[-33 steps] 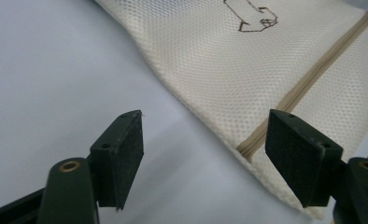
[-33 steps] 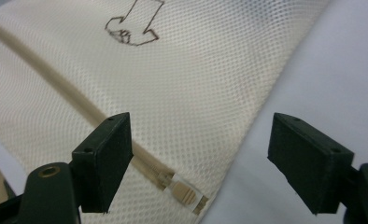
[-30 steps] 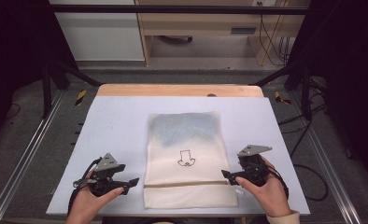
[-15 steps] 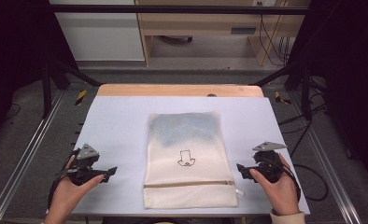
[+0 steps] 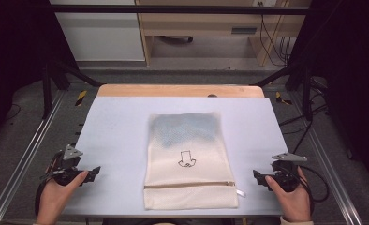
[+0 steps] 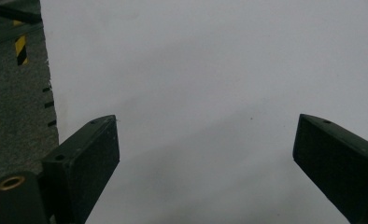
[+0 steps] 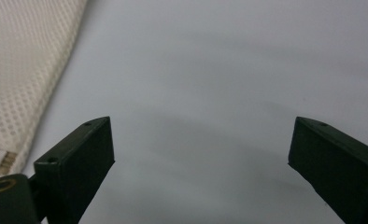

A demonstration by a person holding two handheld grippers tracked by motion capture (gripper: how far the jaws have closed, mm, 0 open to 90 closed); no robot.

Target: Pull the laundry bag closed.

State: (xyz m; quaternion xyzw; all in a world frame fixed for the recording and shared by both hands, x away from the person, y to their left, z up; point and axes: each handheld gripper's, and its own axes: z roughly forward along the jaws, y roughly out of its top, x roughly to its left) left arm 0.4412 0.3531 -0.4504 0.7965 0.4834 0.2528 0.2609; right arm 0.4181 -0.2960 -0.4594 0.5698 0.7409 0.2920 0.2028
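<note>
Both my left hand-held gripper [image 5: 94, 172] and right hand-held gripper [image 5: 256, 176] have just been opening wide, empty above the table [image 5: 117, 126]. The right gripper view catches the mesh bag [image 7: 23, 70] weave at ten o'clock (zipper end too).

Cream mesh bag [image 5: 189, 161], flat, zipped, mid-table

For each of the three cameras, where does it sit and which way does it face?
High view: above the person's side, looking forward and down at the mesh laundry bag; both hands with left tongs and right tongs.
Left gripper view: on the left tongs, facing the bare table.
Right gripper view: on the right tongs, facing the table.
Shared: the bag's edge.
</note>
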